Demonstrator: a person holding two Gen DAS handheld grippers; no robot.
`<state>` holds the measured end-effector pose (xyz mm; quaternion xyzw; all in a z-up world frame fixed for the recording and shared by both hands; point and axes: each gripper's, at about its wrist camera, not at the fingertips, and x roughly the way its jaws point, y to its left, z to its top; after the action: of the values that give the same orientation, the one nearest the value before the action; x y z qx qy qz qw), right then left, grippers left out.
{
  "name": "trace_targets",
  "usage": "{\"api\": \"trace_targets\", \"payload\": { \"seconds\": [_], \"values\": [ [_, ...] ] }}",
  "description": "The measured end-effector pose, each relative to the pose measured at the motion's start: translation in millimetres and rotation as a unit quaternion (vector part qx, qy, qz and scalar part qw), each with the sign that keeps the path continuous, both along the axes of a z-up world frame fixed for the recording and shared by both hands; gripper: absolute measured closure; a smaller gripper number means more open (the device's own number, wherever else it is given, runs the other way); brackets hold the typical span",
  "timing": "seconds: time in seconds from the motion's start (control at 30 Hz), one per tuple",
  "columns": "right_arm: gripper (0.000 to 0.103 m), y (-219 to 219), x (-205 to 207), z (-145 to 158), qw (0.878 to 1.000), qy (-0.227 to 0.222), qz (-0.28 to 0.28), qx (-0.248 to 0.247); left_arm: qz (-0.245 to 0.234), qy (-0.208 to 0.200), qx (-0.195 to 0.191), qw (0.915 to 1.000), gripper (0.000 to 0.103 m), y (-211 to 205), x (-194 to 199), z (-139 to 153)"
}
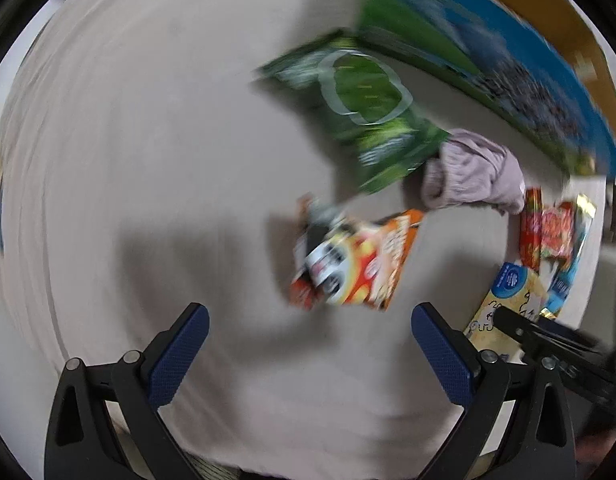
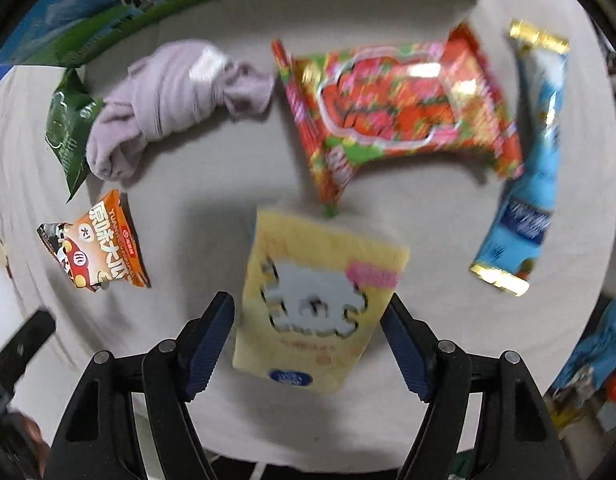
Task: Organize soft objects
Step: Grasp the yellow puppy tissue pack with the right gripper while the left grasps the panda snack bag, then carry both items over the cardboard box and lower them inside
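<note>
My right claw is wide open, a yellow packet between its fingers, ungripped. My left claw is open and empty, an orange packet just ahead.

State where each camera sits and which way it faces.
Left wrist: on the left tongs, looking down at the orange packet; open tongs show, right tongs at the edge.
Right wrist: on the right tongs, looking down at the yellow packet; open tongs show.
Shared: the lilac cloth, both packets.

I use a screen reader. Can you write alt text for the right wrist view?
Open right tongs straddle a yellow packet on a pale cloth. Beyond lie a red packet, blue packet, knotted lilac cloth, orange packet and green packet.
</note>
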<state>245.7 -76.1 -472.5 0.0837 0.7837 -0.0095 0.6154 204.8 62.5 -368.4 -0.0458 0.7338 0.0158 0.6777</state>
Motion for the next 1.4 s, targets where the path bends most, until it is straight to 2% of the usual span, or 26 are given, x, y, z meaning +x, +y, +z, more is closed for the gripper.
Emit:
{"api": "trace_targets", "payload": {
  "seconds": [0.1, 0.2, 0.27, 0.3, 0.33, 0.4, 0.53, 0.6, 0.7, 1.0, 1.1, 1.33, 1.4],
  "values": [
    [0.025, 9, -4, 7, 1.0, -0.01, -0.004, -0.002, -0.049, 0.005, 0.017, 0.9986, 0.0, -18, 13, -20],
    [0.025, 7, -17, 10, 1.0, -0.007, -0.013, -0.007, -0.072, 0.007, 0.021, 0.9972, 0.0, -29, 21, -35],
    [0.025, 9, -23, -1, 1.0, 0.0, -0.029, -0.003, -0.081, 0.008, 0.024, 0.9964, 0.003, -32, 26, -42],
    [0.025, 8, -25, -3, 0.999, 0.0, -0.037, 0.0, -0.083, 0.009, 0.022, 0.9963, 0.009, -33, 27, -45],
    [0.025, 9, -26, -6, 0.999, -0.001, -0.045, 0.003, -0.083, 0.01, 0.022, 0.9963, 0.023, -36, 30, -50],
    [0.025, 9, -29, -10, 0.998, -0.004, -0.055, 0.001, -0.081, 0.02, 0.021, 0.9963, 0.038, -35, 31, -60],
    [0.027, 15, -37, -19, 0.998, 0.004, -0.057, 0.003, -0.07, 0.013, 0.015, 0.9973, 0.043, -29, 33, -64],
    [0.034, 17, -39, -28, 0.999, 0.009, -0.054, 0.0, -0.067, 0.012, 0.013, 0.9976, 0.044, -28, 30, -64],
    [0.036, 15, -44, -32, 0.999, 0.006, -0.051, 0.003, -0.06, 0.007, 0.009, 0.9981, 0.044, -32, 9, -62],
    [0.037, -3, -71, 10, 1.0, -0.027, -0.011, 0.001, -0.052, -0.017, -0.004, 0.9985, 0.044, -21, -23, -34],
    [0.037, -3, -77, 25, 0.999, -0.041, 0.009, 0.002, -0.05, -0.029, -0.01, 0.9983, 0.044, -9, -38, -16],
    [0.037, -8, -100, 90, 0.995, -0.088, 0.053, 0.008, -0.042, -0.063, -0.034, 0.9966, 0.044, -7, -50, 28],
    [0.037, -13, -83, 111, 0.993, -0.101, 0.06, 0.011, -0.038, -0.077, -0.044, 0.9954, 0.044, -13, -49, 50]
  ]
}}
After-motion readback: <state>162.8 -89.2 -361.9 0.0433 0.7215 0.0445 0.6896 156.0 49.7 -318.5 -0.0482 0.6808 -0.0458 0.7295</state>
